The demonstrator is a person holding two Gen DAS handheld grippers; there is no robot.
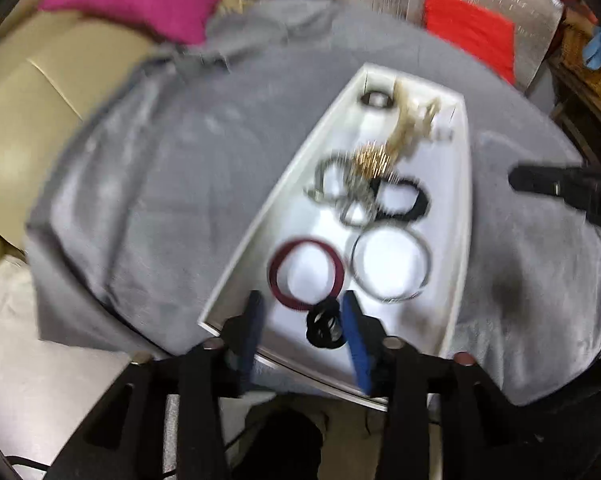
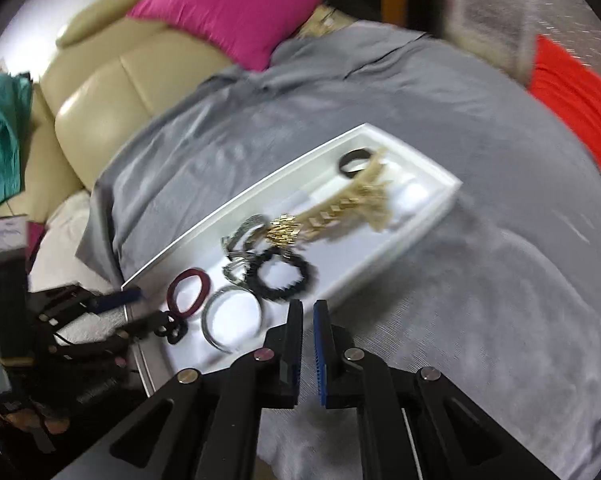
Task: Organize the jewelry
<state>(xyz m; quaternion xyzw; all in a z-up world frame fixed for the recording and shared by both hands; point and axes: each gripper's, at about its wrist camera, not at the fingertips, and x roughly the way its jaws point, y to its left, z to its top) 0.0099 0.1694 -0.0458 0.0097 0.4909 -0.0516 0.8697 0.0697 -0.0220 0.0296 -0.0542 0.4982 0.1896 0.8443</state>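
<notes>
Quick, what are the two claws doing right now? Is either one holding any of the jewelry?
Left claw: open, holding nothing; a small black chain piece lies between its fingers.
Right claw: nearly closed with a narrow gap, holding nothing.

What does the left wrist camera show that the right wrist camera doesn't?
Only the left wrist view shows the blue cloth at the far right edge. Only the right wrist view shows the teal cloth draped over the beige sofa. Both show the white rectangular tray, the maroon bangle, the gold chain necklace and the pink cushion.
</notes>
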